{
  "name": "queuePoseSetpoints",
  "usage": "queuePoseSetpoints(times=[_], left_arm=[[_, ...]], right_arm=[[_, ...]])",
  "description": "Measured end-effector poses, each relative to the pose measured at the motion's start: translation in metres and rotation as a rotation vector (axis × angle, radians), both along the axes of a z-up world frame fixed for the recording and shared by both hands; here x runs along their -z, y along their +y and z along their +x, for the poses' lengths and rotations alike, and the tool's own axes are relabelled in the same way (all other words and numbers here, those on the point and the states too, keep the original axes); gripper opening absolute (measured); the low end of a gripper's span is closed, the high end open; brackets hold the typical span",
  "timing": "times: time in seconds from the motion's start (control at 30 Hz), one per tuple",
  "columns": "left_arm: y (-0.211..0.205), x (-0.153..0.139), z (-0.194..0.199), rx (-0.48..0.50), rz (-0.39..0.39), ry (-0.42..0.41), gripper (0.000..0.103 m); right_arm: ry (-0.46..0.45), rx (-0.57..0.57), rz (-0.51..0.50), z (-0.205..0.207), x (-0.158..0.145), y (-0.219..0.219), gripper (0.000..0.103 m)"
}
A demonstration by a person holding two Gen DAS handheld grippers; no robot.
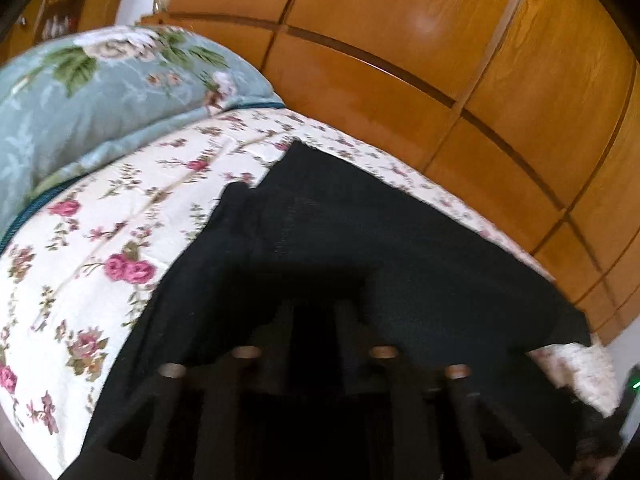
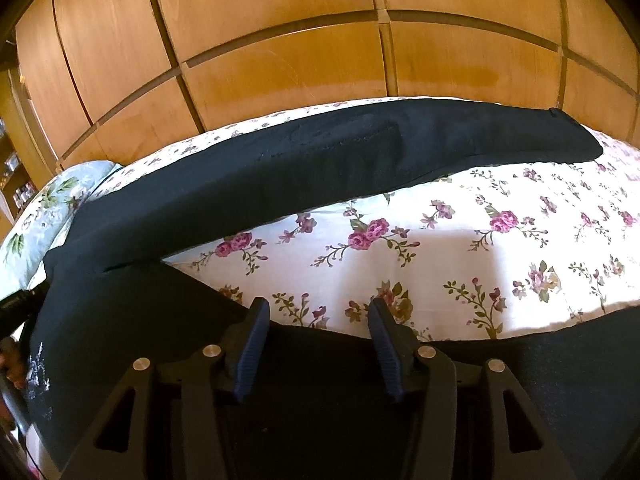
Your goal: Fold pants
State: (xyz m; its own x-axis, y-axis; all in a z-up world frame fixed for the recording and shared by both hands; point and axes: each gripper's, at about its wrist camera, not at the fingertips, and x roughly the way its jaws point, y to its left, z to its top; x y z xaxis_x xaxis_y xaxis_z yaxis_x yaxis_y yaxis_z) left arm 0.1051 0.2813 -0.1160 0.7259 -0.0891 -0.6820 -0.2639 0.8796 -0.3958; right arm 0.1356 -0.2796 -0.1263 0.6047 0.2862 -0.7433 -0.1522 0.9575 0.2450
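The black fabric pants [image 2: 280,168] are lying spread on the rose-printed white bedsheet [image 2: 460,248] in front of tall orange-brown wooden wardrobe doors [image 2: 280,60], legs splayed apart and not yet folded together. The right gripper [image 2: 318,336] is hovering with jaws apart over the near leg. The left gripper [image 1: 314,320] is sitting dark against the cloth; I cannot tell its state.

My pants [image 2: 304,168] are black. My sheet [image 2: 460,248] is white with pink roses; the pillow [image 1: 100,92] pale blue floral, the wardrobe [image 2: 280,40] honey-brown
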Motion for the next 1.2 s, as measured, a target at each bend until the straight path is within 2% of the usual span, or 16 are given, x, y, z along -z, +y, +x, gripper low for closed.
queuePoseSetpoints(times=[0.1, 0.13, 0.17, 0.23, 0.33, 0.4, 0.43, 0.47, 0.53, 0.57, 0.67, 0.7, 0.73, 0.8, 0.97, 1.2], left_arm=[[0.012, -0.026, 0.013, -0.046, -0.01, -0.062, 0.048], [0.015, -0.033, 0.021, -0.066, 0.011, -0.074, 0.062], [0.019, -0.039, 0.03, -0.088, 0.037, -0.083, 0.068], [0.025, -0.047, 0.06, -0.136, 0.12, -0.074, 0.07], [0.026, -0.035, 0.119, -0.103, 0.248, 0.088, 0.069], [0.027, -0.019, 0.151, -0.059, 0.282, 0.181, 0.062], [0.028, -0.013, 0.16, -0.047, 0.269, 0.194, 0.046], [0.03, -0.004, 0.173, -0.031, 0.235, 0.207, 0.039], [0.035, 0.009, 0.185, -0.031, 0.171, 0.24, 0.039], [0.038, 0.016, 0.189, -0.045, 0.146, 0.238, 0.039], [0.034, 0.019, 0.189, -0.059, 0.16, 0.18, 0.037], [0.033, 0.018, 0.187, -0.056, 0.167, 0.169, 0.032], [0.032, 0.017, 0.184, -0.048, 0.161, 0.161, 0.018], [0.034, 0.011, 0.178, -0.028, 0.137, 0.141, 0.011], [0.023, -0.02, 0.146, -0.001, 0.14, 0.028, 0.009], [0.011, -0.053, 0.083, -0.004, 0.069, -0.094, 0.008]], right_arm=[[-0.004, 0.001, 0.007, 0.0, 0.001, 0.0, 0.052], [-0.004, 0.001, 0.014, 0.0, 0.001, -0.002, 0.052], [-0.004, 0.0, 0.02, 0.0, 0.001, -0.003, 0.052], [-0.005, 0.0, 0.036, 0.0, 0.002, -0.005, 0.053], [-0.008, 0.0, 0.055, -0.002, 0.003, -0.008, 0.053], [-0.009, 0.0, 0.061, -0.002, 0.004, -0.008, 0.053], [-0.01, 0.0, 0.064, -0.002, 0.004, -0.009, 0.053], [-0.01, 0.0, 0.07, -0.002, 0.004, -0.009, 0.053], [-0.012, -0.001, 0.08, -0.003, 0.005, -0.011, 0.053], [-0.012, -0.001, 0.089, -0.004, 0.005, -0.013, 0.053], [-0.013, -0.001, 0.107, -0.005, 0.006, -0.016, 0.053], [-0.014, -0.001, 0.108, -0.005, 0.006, -0.016, 0.053], [-0.014, -0.001, 0.108, -0.003, 0.006, -0.015, 0.053], [-0.016, -0.001, 0.106, -0.003, 0.006, -0.014, 0.053], [-0.016, -0.001, 0.103, -0.003, 0.005, -0.013, 0.053], [-0.016, 0.0, 0.097, -0.003, 0.005, -0.011, 0.053]])
